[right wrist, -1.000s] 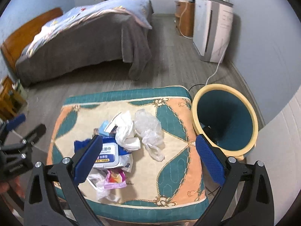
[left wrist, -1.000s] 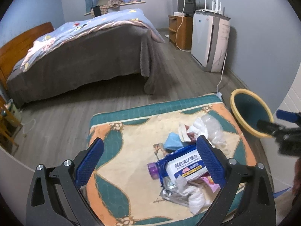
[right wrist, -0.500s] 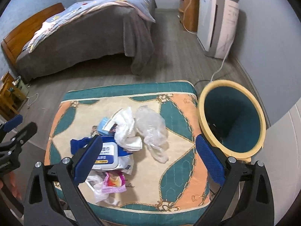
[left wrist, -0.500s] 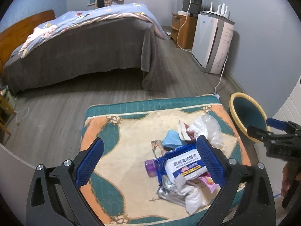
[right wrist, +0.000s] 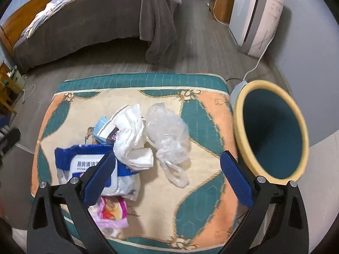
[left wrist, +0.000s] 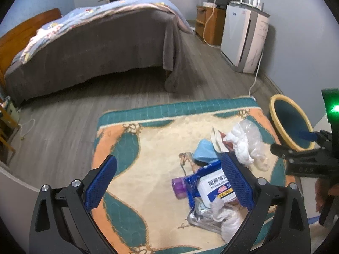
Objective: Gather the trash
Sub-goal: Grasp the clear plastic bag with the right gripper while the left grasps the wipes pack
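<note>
A heap of trash lies on a patterned cushion [right wrist: 203, 122]: a blue-and-white wipes pack [right wrist: 84, 165] [left wrist: 214, 186], crumpled white tissue [right wrist: 131, 133], a clear plastic bag [right wrist: 169, 135] [left wrist: 252, 131], a pink wrapper [right wrist: 112, 211], a blue mask [left wrist: 204, 150] and a purple cap [left wrist: 179, 187]. A yellow-rimmed teal bin [right wrist: 273, 133] [left wrist: 290, 120] stands right of the cushion. My left gripper [left wrist: 169, 182] is open above the cushion, left of the heap. My right gripper [right wrist: 167, 175] is open above the bag's near end, and shows at the right edge of the left wrist view [left wrist: 305, 160].
A bed with a grey cover [left wrist: 95, 40] stands behind across the wooden floor. A white air purifier [right wrist: 256, 17] and a wooden cabinet [left wrist: 209, 25] stand by the right wall. A white cable [right wrist: 254, 67] runs to the cushion's far right corner.
Both grippers have moved lower and nearer to the trash heap, so the cushion fills more of each view. Both stay open and empty.
</note>
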Demonstrator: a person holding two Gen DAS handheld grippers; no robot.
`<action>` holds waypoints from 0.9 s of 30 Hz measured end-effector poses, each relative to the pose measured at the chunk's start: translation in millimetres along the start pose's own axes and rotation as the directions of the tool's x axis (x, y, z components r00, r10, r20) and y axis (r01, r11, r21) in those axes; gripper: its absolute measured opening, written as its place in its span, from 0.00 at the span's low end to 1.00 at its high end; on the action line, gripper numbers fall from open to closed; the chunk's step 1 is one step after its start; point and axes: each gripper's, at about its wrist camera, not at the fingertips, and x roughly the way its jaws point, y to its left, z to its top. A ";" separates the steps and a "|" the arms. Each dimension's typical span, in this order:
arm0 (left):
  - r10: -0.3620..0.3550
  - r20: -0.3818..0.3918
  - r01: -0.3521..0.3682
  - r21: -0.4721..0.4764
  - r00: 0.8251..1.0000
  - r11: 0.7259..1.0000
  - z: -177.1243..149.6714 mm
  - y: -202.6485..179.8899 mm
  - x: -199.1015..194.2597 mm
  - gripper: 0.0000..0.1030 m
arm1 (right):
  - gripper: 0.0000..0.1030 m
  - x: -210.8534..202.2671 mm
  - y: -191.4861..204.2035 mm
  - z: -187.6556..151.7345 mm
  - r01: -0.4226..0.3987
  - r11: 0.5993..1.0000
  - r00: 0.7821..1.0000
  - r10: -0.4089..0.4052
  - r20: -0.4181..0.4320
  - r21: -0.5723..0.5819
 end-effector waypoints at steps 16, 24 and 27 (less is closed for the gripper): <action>-0.068 -0.272 0.073 0.008 0.960 0.997 -29.5 -21.4 85.5 0.55 | 0.94 29.6 -40.9 16.9 0.008 0.993 0.999 -0.002 -0.052 0.115; -0.047 -0.258 0.065 0.062 0.965 0.996 -26.5 -33.4 86.7 0.19 | 0.80 65.0 -31.7 19.1 -0.018 0.998 0.995 0.024 -0.098 0.063; -0.030 -0.236 0.057 0.108 0.971 0.992 -22.8 -38.8 81.1 0.18 | 0.77 82.4 -26.0 14.0 -0.008 0.999 0.988 0.013 -0.154 0.035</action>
